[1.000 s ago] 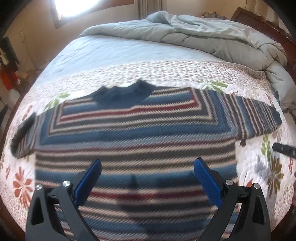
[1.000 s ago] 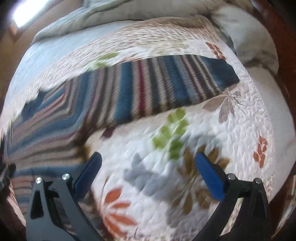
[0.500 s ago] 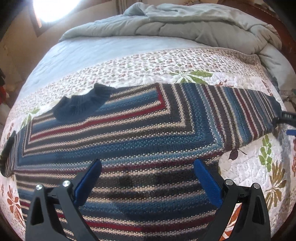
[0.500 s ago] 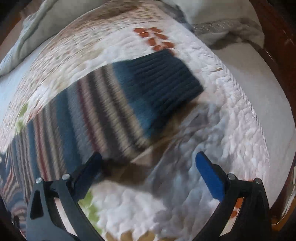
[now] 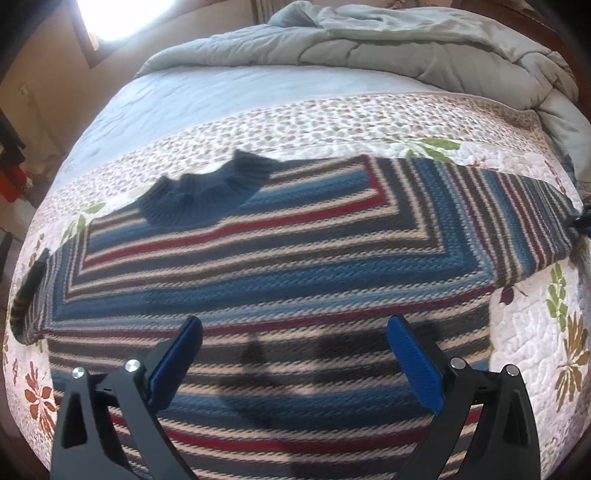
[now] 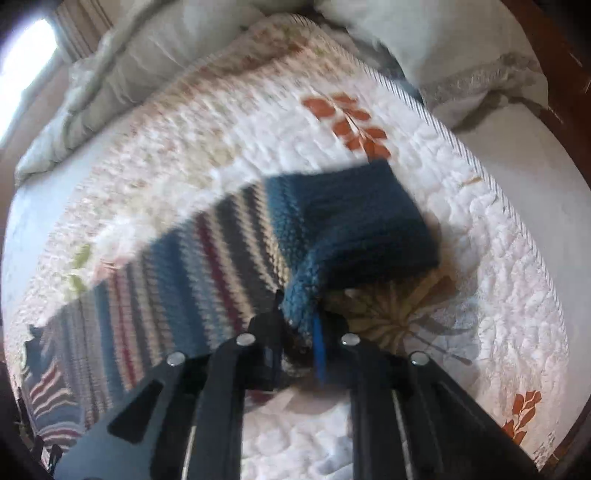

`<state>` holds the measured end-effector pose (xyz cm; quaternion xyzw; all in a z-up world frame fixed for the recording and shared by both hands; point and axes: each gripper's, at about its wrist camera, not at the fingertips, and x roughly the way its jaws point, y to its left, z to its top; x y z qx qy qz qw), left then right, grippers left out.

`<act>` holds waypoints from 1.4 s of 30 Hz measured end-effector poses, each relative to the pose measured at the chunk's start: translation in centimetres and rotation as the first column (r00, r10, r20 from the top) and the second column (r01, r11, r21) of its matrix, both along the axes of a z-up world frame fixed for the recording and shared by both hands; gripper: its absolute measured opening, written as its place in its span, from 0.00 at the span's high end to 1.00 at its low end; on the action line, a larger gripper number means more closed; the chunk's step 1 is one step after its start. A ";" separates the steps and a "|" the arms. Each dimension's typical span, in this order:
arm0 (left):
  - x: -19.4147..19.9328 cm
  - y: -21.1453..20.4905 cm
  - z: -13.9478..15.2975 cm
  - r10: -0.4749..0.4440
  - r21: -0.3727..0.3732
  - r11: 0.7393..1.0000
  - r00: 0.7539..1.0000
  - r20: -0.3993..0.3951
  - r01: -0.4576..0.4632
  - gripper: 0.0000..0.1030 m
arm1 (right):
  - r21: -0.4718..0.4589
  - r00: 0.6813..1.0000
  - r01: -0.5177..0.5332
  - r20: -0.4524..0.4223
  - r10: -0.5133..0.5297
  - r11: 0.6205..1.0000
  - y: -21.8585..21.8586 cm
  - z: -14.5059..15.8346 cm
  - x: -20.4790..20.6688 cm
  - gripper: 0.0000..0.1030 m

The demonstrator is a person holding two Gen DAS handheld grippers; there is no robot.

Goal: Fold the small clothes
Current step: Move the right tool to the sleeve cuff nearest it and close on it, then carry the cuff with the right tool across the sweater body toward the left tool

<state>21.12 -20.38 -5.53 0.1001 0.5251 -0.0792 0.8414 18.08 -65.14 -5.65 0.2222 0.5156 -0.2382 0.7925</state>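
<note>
A striped knit sweater in blue, red, cream and grey lies flat on the quilted bed, dark blue collar toward the far side. My left gripper hovers open above the sweater's body, nothing between its blue pads. In the right wrist view, my right gripper is shut on the near edge of the right sleeve's dark blue cuff, pinching a fold of knit. The right gripper's tip shows at the far right edge of the left wrist view, at the sleeve end.
A floral quilt covers the bed. A rumpled grey duvet is piled at the far side, with a pale pillow near the wooden bed frame. A bright window is at the upper left.
My right gripper slid along the sleeve to the cuff and shut on its edge. My left gripper shifted a little lower over the sweater's body and stayed open.
</note>
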 end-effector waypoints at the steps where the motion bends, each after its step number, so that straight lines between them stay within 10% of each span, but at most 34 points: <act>1: 0.0 0.6 0.1 0.008 0.001 1.000 1.000 0.003 -0.008 0.03 | 0.001 0.999 -0.021 0.035 0.021 1.000 0.9 1.0 0.0 0.89; 9: -0.3 8.2 1.6 0.107 -0.009 0.994 0.994 0.006 -0.107 0.03 | -0.011 0.930 -0.336 0.153 0.334 0.942 14.6 6.9 2.5 0.89; 23: -2.2 21.9 2.0 0.260 0.002 0.966 0.966 -0.004 -0.260 0.03 | 0.183 0.705 -0.708 0.242 0.667 0.682 44.1 5.2 8.2 0.89; 26: -2.1 23.5 1.6 0.281 -0.006 0.960 0.959 -0.017 -0.281 0.03 | 0.237 0.673 -0.739 0.229 0.703 0.631 47.8 3.7 8.9 0.71; 27: -2.1 23.8 1.4 0.286 -0.012 0.958 0.958 -0.025 -0.286 0.03 | 0.276 0.662 -0.746 0.221 0.716 0.605 48.8 3.0 9.0 0.51; 31: -1.9 24.4 0.8 0.285 -0.055 0.956 0.957 -0.052 -0.288 0.03 | 0.247 0.652 -0.758 0.255 0.714 0.604 48.1 4.1 7.5 0.44; 38: 0.3 20.2 0.4 0.221 -0.199 0.949 0.967 -0.123 -0.243 0.03 | 0.225 0.769 -0.638 0.240 0.593 0.736 38.4 5.3 5.4 0.43; 42: 1.1 14.8 0.6 0.185 -0.036 0.982 0.983 -0.019 -0.186 0.03 | 0.202 0.805 -0.592 0.197 0.560 0.780 34.1 4.3 3.5 0.43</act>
